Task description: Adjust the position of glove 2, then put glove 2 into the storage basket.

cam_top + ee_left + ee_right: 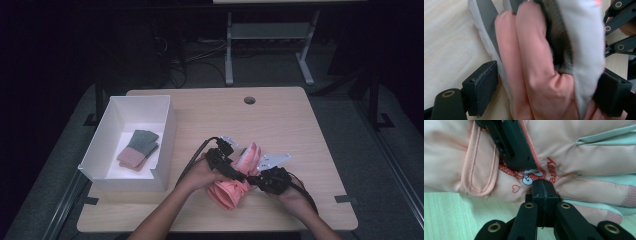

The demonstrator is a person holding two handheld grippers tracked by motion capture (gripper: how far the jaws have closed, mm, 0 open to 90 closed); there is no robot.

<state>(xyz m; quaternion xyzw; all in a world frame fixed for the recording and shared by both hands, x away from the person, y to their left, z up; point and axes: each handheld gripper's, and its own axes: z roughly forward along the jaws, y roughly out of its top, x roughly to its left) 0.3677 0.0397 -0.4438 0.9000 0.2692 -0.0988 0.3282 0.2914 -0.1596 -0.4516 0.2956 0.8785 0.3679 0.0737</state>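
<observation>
A pink glove (231,192) with pale grey panels and dark grey strips along the fingers is seen on a light wood-grain table (300,120). On the glove, a red band dotted with white, a small red heart outline and red lettering are shown in the right gripper view, along with pale mint-grey panels. Both grippers, the left gripper (223,162) and the right gripper (260,178), are black with brass-coloured rivets. A white box (165,131) is seen holding folded gloves (138,149) coloured grey-green and dusty pink.
</observation>
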